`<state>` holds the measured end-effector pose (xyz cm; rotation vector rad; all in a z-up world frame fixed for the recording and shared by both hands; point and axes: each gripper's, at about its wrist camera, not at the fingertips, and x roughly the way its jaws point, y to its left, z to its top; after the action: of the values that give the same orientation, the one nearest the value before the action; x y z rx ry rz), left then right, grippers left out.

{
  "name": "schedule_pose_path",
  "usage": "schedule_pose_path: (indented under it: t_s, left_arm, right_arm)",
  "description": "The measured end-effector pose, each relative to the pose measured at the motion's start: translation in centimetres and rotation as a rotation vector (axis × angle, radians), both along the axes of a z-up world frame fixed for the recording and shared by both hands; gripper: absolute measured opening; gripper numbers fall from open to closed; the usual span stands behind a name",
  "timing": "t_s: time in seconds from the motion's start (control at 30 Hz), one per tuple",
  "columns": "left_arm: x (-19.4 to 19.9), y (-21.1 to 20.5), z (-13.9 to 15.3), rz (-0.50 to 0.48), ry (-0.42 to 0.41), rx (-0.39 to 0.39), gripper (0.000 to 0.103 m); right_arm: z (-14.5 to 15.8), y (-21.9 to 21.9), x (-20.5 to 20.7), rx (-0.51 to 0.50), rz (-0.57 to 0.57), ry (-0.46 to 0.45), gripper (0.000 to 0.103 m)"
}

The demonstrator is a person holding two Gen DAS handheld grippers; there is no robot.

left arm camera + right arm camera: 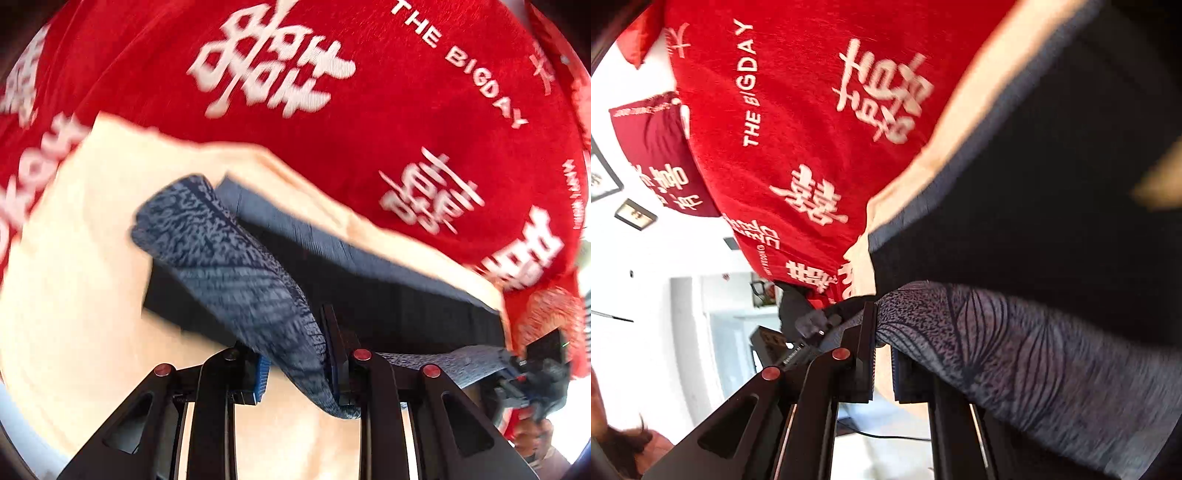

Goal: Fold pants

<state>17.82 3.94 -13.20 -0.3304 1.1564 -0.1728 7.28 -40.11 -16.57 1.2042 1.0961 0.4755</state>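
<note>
Pants [229, 258]: grey-blue patterned fabric with a dark plain side, lifted off the cream sheet [74, 295] at the near end; the far part lies on the sheet as a dark flat panel with a ribbed blue edge; frames motion-blurred, fine fold lines not readable.

Left gripper [299, 373]: pinching a rolled band of the pants; the fabric passes between the two fingers and bulges out below them; the blue pad of one finger shows on the left of the pants band; jaws partly closed on cloth, not fully together.

Right gripper [884, 354]: in the right wrist view the patterned pants band crosses over the right-hand finger and runs off to the right of the pants' dark panel; a cream gap shows between the two fingers; whether cloth is actually clamped cannot be told from this view. In the left wrist view this gripper [517, 373] appears at the far right end of the same pants band, with the band reaching its tip; blurred.

Beyond the pants: cream sheet directly under them; red blanket [369, 110] with white characters and "THE BIG DAY" lettering past the sheet; red pillow [661, 155] beyond the blanket, against a white wall.
</note>
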Motion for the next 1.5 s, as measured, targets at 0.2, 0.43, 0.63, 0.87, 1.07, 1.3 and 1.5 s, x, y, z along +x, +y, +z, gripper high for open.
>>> schedule_pose_path:
  t_s: [0.2, 0.43, 0.63, 0.87, 1.07, 1.3, 1.5]
  left_arm:
    - [7.9, -1.8, -5.7, 0.058, 0.021, 0.166, 0.040]
    - [10.7, -2.9, -8.0, 0.073, 0.096, 0.236, 0.049]
    - [8.2, -2.8, -3.8, 0.077, 0.040, 0.319, 0.078]
    - [10.4, -5.7, -9.4, 0.007, 0.112, 0.391, 0.078]
    - [13.9, -5.8, -12.3, 0.099, 0.105, 0.455, 0.078]
    - [11.2, -8.5, -9.0, -0.020, 0.104, 0.493, 0.078]
    - [4.2, -14.0, -7.1, -0.224, 0.138, 0.419, 0.078]
  right_arm:
    - [-4.1, -0.8, 12.2, -0.126, 0.102, 0.074, 0.011]
    - [-10.2, -0.7, 16.3, -0.202, 0.136, 0.224, 0.020]
    - [-4.9, 1.3, 15.6, -0.305, 0.212, 0.135, 0.078]
    - [-5.2, 7.6, 17.5, -0.525, 0.426, 0.092, 0.036]
    - [-6.2, 7.4, 20.9, -0.636, 0.372, 0.009, 0.037]
    - [-2.5, 3.1, 17.6, -0.577, 0.270, -0.004, 0.046]
    - [-0.7, -2.0, 8.3, -0.583, 0.221, 0.051, 0.052]
